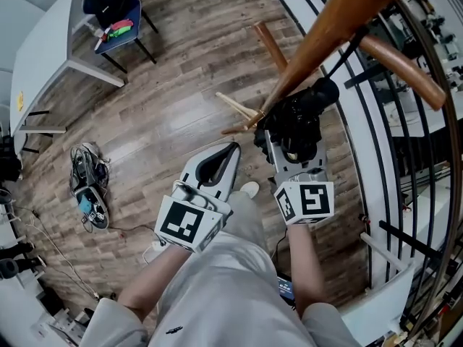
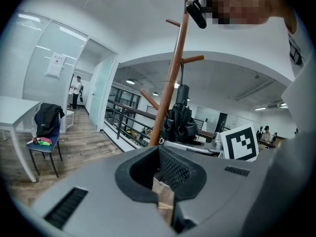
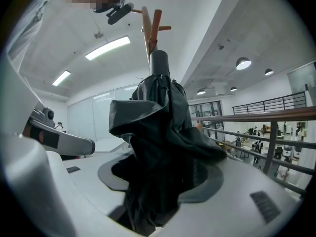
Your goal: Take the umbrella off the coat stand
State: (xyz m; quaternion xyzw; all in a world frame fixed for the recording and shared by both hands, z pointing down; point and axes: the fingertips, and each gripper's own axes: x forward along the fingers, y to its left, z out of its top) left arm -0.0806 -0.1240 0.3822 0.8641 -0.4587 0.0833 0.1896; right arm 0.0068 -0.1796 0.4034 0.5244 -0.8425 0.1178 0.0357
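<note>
Right claw (image 3: 158, 181) pinching folded black umbrella (image 3: 158, 132), fabric bunched between jaws. Umbrella close against wooden coat stand (image 1: 325, 35) pole, thin strap running up to peg. Left claw (image 2: 163, 181) pressed nearly together, nothing in it, held just beside right claw, short of stand. Railing (image 1: 376, 121) behind stand. White bench (image 1: 43, 49) and chair (image 1: 116, 13) with dark jacket well apart on wood floor.

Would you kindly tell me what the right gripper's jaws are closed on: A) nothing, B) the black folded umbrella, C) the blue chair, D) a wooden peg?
B: its own view shows the right gripper with jaws pressed on the umbrella, on its black fabric.
</note>
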